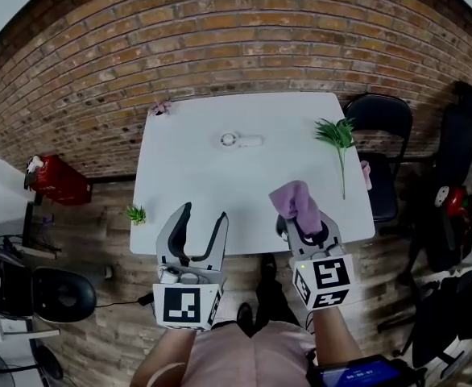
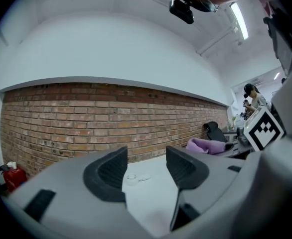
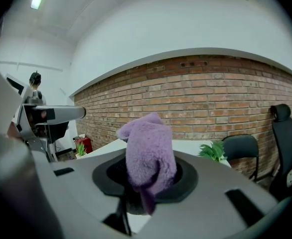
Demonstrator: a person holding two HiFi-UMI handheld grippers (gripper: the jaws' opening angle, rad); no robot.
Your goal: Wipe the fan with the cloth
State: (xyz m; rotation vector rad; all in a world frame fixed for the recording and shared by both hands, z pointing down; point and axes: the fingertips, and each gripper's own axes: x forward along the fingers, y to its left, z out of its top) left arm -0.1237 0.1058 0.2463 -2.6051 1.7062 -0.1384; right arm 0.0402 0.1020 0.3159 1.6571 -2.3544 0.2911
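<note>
Over the near edge of the tabletop [image 1: 188, 164], the right gripper [image 1: 304, 218] is clamped on the purple cloth [image 1: 292, 197]; the left gripper [image 1: 204, 214] gapes empty. The fan [image 1: 240, 140] lies toward the far edge, well apart. Approach stage, I judge: the cloth must next reach the fan.

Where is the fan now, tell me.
In the head view the fan lies on the white table, mid-width toward the brick wall, left of the green sprig.
</note>
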